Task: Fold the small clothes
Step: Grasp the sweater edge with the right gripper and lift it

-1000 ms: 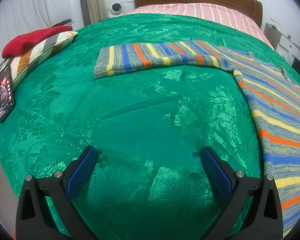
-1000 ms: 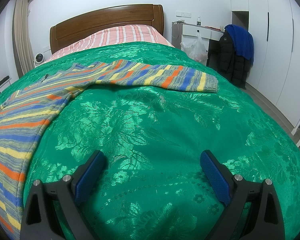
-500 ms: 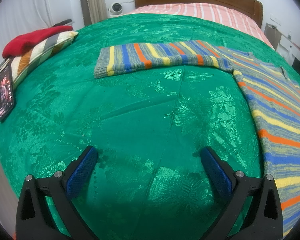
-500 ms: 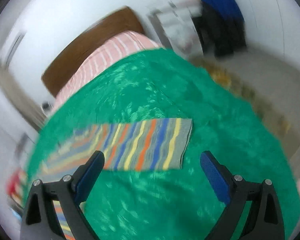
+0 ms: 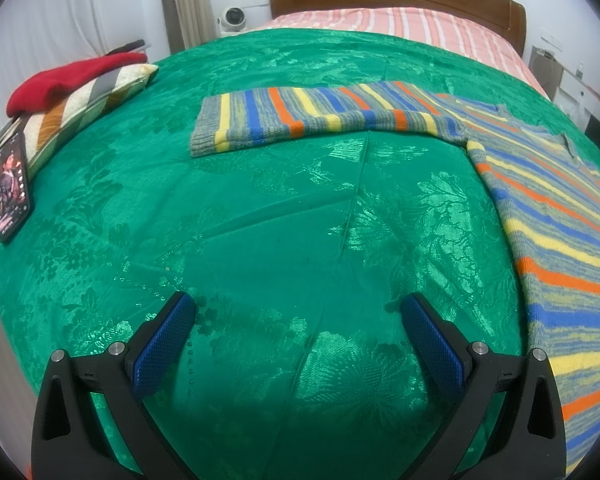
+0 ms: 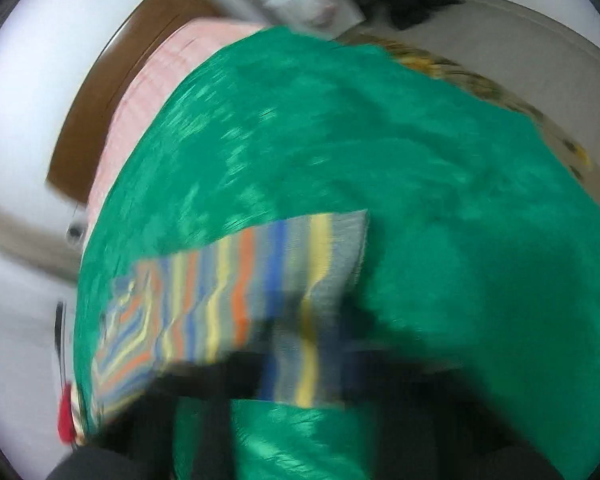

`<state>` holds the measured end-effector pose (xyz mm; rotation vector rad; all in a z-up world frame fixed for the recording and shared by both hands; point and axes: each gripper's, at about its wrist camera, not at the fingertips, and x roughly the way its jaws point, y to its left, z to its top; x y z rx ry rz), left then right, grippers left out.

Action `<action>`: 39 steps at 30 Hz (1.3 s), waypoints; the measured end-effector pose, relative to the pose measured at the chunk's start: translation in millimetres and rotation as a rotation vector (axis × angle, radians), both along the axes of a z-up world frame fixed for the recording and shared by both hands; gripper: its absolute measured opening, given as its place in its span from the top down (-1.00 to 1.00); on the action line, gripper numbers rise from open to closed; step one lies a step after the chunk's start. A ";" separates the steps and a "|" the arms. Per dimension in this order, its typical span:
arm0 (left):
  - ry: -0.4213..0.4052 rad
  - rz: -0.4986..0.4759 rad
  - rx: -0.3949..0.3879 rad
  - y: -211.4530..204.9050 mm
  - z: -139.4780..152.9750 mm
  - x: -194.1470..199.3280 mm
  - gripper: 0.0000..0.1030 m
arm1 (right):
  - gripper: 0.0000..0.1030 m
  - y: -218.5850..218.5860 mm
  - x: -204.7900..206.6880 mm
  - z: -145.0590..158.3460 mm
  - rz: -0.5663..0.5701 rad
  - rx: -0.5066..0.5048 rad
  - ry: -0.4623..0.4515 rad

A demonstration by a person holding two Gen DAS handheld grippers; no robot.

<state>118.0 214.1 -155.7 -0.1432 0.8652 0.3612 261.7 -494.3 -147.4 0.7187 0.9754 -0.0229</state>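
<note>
phone [image 5: 12, 184] screen graphics blurred; no writing legible.

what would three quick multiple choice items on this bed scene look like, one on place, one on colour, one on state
1. Where does the phone lie?
A. at the bedspread's left edge, beside the striped pillow
B. on the sweater
C. against the headboard

2. What colour is the bedspread?
A. red
B. green
C. white

3. How does the left gripper stand?
A. shut on a sleeve
B. shut on nothing
C. open over bare bedspread

Answers:
1. A, the phone sits on the left margin next to the pillow.
2. B, green patterned cloth covers the bed.
3. C, its blue pads are wide apart with only bedspread between, clear of the striped sweater.
</note>
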 end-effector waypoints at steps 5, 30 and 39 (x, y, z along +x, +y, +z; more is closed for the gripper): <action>-0.001 0.002 0.001 0.9 -0.1 1.6 -0.99 | 0.95 54.5 12.0 66.4 0.151 -0.145 -0.141; -0.008 0.003 0.004 2.7 -1.5 5.1 -0.99 | -0.28 298.1 57.1 9.5 0.597 0.106 -0.013; -0.021 0.007 0.026 -3.4 -3.0 5.3 -0.99 | 0.21 214.2 -47.9 31.8 0.626 -0.170 -0.081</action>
